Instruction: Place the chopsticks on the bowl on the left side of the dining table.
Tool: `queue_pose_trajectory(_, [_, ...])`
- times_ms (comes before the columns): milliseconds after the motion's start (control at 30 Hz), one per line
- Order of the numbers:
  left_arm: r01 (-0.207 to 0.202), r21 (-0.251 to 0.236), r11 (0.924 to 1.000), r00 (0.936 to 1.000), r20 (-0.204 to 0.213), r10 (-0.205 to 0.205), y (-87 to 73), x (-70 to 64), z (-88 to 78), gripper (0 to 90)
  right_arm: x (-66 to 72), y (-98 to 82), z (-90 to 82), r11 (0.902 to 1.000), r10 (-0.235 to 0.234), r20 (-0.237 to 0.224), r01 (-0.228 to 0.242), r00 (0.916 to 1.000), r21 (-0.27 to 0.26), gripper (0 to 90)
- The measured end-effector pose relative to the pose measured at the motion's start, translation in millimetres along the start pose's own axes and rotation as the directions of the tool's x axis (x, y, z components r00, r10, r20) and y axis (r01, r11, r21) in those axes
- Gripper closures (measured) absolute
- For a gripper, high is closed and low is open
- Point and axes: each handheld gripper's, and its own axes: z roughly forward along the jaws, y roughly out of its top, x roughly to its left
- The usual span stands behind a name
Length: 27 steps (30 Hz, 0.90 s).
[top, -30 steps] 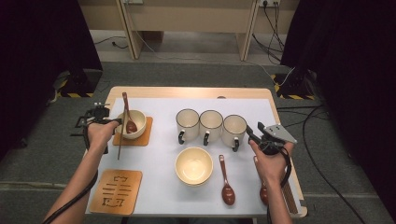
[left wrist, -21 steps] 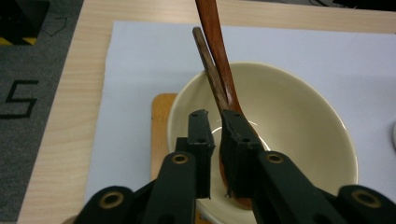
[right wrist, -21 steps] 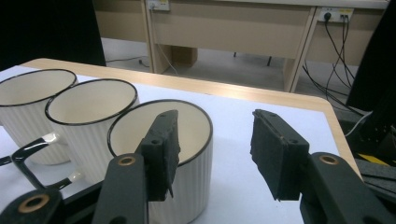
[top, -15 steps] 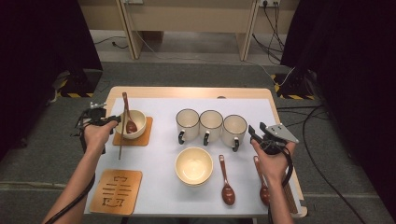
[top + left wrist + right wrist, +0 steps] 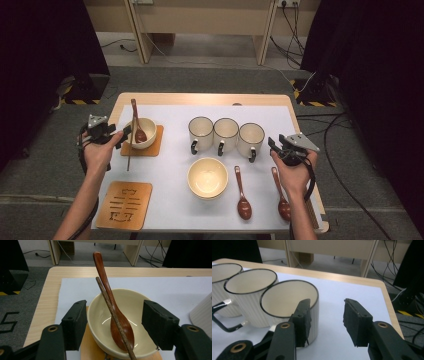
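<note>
A person stands at a table covered with a white sheet, holding a two-jaw gripper in each hand. The landmark is the cream bowl (image 5: 143, 132) on a square wooden coaster (image 5: 142, 145) at the left of the table. Inside that bowl rests a dark red-brown wooden spoon (image 5: 140, 134), its handle leaning up over the rim, and a single dark chopstick (image 5: 132, 131) lies across the bowl beside the spoon, its lower end reaching past the near edge of the coaster. The left gripper (image 5: 121, 135) sits just left of the bowl; its jaws have just been opening and now stand wide, either side of the bowl without pressing on anything. By my reading this place setting has just been released and looks finished, or close to it.

Well to the right of the bowl stand three white ribbed mugs (image 5: 226, 136) in a row. The right gripper (image 5: 272, 145) hovers just beyond the mug farthest from the bowl (image 5: 289, 310); its jaws have just been closing a little, yet they are still apart with nothing between them, one pad near the mug's wall.

Nearer the person, right of the bowl, a second cream bowl (image 5: 207, 177) sits bare on the sheet, with two more wooden spoons (image 5: 242, 194) beyond it. A carved wooden coaster (image 5: 123, 205) lies unused below the first bowl. I judge this second setting is still to be assembled
</note>
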Motion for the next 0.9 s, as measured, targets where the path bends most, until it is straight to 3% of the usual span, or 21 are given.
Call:
queue_pose_trajectory(300, [0.009, -0.015, 0.9998, 0.9997, 0.024, -0.009, -9.4, -3.8, -8.0, 36.0, -8.6, -2.8, -7.2, 0.9938, -0.002, 0.012, 0.001, 0.9999, 0.111, 61.5])
queue_pose_trajectory(533, [0.007, -0.032, 0.9995, 0.9997, 0.024, -0.006, -7.9, -3.9, -13.9, 36.3, -15.2, -8.1, -14.9, 0.9806, 0.014, 0.026, -0.019, 0.9996, 0.195, 64.2])
queue_pose_trajectory(733, [0.015, -0.027, 0.9995, 0.9997, 0.02, -0.014, -9.9, -1.3, -14.2, 36.3, -29.0, -16.4, -22.6, 0.9559, 0.045, 0.048, -0.057, 0.9978, 0.288, 64.8])
queue_pose_trajectory(767, [0.034, -0.022, 0.9992, 0.9989, 0.032, -0.033, -11.8, 0.1, -13.1, 36.3, -33.5, -19.6, -24.1, 0.944, 0.056, 0.051, -0.069, 0.9971, 0.323, 65.2])
queue_pose_trajectory(900, [0.037, -0.009, 0.9993, 0.999, 0.028, -0.036, -15.6, 0.6, -11.6, 36.3, -40.5, -25.7, -24.6, 0.9146, 0.061, 0.051, -0.076, 0.9969, 0.397, 68.8])
